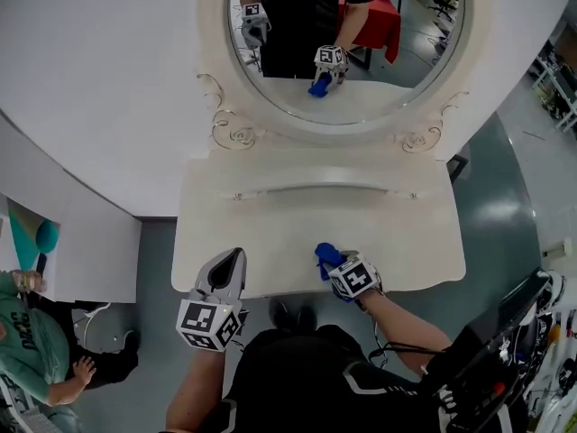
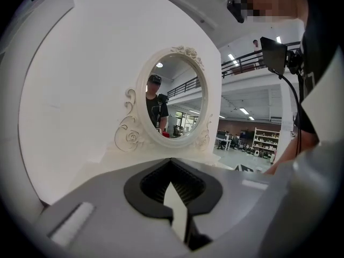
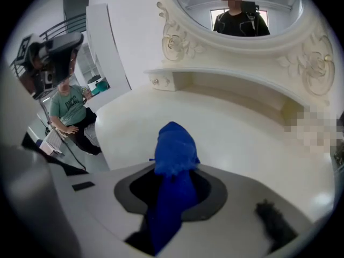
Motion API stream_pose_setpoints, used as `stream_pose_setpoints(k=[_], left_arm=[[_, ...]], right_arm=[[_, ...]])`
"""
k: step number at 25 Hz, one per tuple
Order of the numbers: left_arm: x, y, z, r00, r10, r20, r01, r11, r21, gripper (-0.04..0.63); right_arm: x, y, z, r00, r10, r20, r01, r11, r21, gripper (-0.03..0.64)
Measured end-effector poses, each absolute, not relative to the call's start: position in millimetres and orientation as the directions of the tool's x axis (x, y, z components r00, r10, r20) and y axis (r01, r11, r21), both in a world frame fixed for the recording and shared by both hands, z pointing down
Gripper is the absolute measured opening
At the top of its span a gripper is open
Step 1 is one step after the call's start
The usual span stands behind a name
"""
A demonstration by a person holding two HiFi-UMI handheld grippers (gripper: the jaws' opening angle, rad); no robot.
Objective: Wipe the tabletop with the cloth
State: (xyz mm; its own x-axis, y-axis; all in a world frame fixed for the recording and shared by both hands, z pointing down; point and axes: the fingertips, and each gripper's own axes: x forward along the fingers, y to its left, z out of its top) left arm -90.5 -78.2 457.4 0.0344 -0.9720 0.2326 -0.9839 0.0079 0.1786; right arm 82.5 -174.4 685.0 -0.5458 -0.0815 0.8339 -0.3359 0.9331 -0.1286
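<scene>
The blue cloth (image 1: 326, 257) is bunched up and pinched in my right gripper (image 1: 335, 264), which is shut on it at the front edge of the white tabletop (image 1: 297, 224). In the right gripper view the cloth (image 3: 174, 149) sticks out past the right gripper (image 3: 174, 171) above the tabletop (image 3: 231, 138); whether it touches the surface cannot be told. My left gripper (image 1: 230, 264) hangs at the table's front left edge, jaws together and holding nothing. In its own view the left gripper (image 2: 174, 190) points toward the mirror (image 2: 174, 98).
An oval mirror (image 1: 347, 43) with a carved frame stands at the back of the table above a low raised shelf (image 3: 215, 82). A person in green (image 1: 36, 341) sits at the left on the floor side. Dark equipment (image 1: 505, 332) stands at the right.
</scene>
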Motion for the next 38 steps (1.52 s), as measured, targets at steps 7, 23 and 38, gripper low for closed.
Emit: stream_pose_setpoints(k=[7, 23, 38], left_arm=[[-93, -94, 457, 0.085, -0.972, 0.219, -0.980, -0.041, 0.197, 0.008], [-109, -94, 478, 0.107, -0.957, 0.269, -0.978, -0.052, 0.203, 0.008], [-114, -113, 479, 0.151, -0.958, 0.245, -0.971, -0.097, 0.217, 0.008]], right_arm=[[105, -128, 685, -0.535, -0.026, 0.844, -0.316, 0.933, -0.171, 0.106], [49, -345, 673, -0.504, -0.290, 0.814, -0.523, 0.852, -0.021, 0.106], [76, -299, 686, -0.483, -0.274, 0.832, -0.597, 0.798, -0.083, 0.107]])
